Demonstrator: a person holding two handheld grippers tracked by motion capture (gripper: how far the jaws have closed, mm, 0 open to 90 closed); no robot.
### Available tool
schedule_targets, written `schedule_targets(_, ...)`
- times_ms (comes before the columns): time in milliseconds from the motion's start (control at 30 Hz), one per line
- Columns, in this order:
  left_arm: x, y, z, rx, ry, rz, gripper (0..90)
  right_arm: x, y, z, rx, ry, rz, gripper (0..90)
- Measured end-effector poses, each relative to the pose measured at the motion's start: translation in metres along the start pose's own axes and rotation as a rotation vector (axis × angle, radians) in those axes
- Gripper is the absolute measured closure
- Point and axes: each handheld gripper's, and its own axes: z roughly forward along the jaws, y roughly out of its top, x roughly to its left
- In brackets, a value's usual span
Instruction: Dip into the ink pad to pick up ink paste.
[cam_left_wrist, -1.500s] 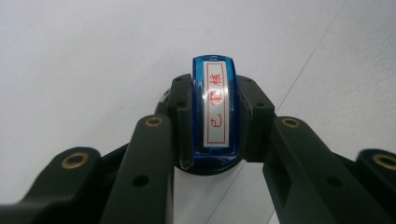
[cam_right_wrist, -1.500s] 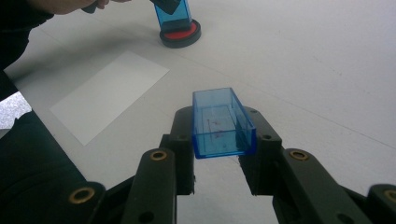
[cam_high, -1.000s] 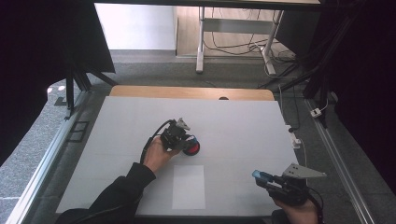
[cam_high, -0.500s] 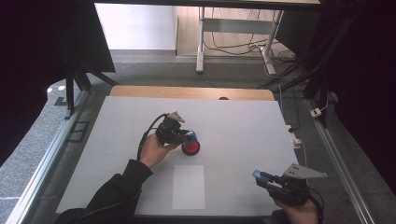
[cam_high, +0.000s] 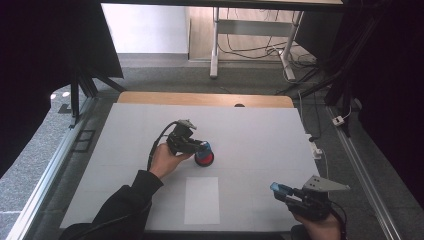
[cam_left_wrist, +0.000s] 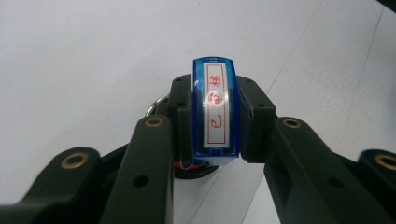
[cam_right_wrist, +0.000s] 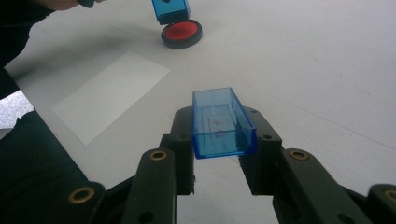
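My left gripper (cam_high: 196, 146) is shut on a blue stamp (cam_left_wrist: 216, 114) with a white label and red characters. In the left gripper view its two jaws clamp the stamp's sides. The stamp (cam_right_wrist: 170, 9) hangs right over a round black ink pad (cam_right_wrist: 181, 32) with a red face; I cannot tell if they touch. The ink pad (cam_high: 204, 159) lies mid-table. My right gripper (cam_high: 281, 190) is at the near right edge, shut on a clear blue stamp cap (cam_right_wrist: 222, 123), open side up.
A white sheet of paper (cam_high: 201, 200) lies flat near the front edge, between the two hands. The grey tabletop (cam_high: 260, 135) ends in a wooden strip (cam_high: 150, 98) at the back. A table frame and cables stand on the floor beyond.
The left gripper has shifted slightly with the stamp, which now sits over the ink pad. The right gripper and its cap have stayed where they were.
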Motion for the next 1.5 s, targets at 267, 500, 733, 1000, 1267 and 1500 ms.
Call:
schedule_targets(267, 0.004, -0.001, 0.007, 0.024, 0.008, -0.027, 70.1, 0.000, 0.000, 0.000, 0.000, -0.001, 0.000, 68.2)
schedule_targets(500, 0.004, -0.002, 0.011, 0.036, 0.024, -0.018, 70.2, 0.000, 0.000, 0.000, 0.003, -0.002, -0.001, 68.2)
schedule_targets(733, -0.009, 0.000, 0.013, 0.067, 0.094, 0.066, 70.4, 0.000, 0.000, 0.000, 0.005, -0.003, -0.001, 68.3)
schedule_targets(1000, -0.027, 0.001, 0.016, 0.088, 0.187, 0.157, 70.5, 0.000, 0.000, 0.000, 0.004, -0.002, -0.002, 68.2)
schedule_targets(1267, -0.032, 0.002, 0.018, 0.102, 0.216, 0.178, 70.5, 0.000, 0.000, 0.001, 0.005, 0.001, 0.000, 68.3)
schedule_targets(1500, -0.019, 0.001, 0.015, 0.084, 0.145, 0.110, 70.5, 0.000, 0.000, 0.001, 0.006, 0.002, 0.000, 68.3)
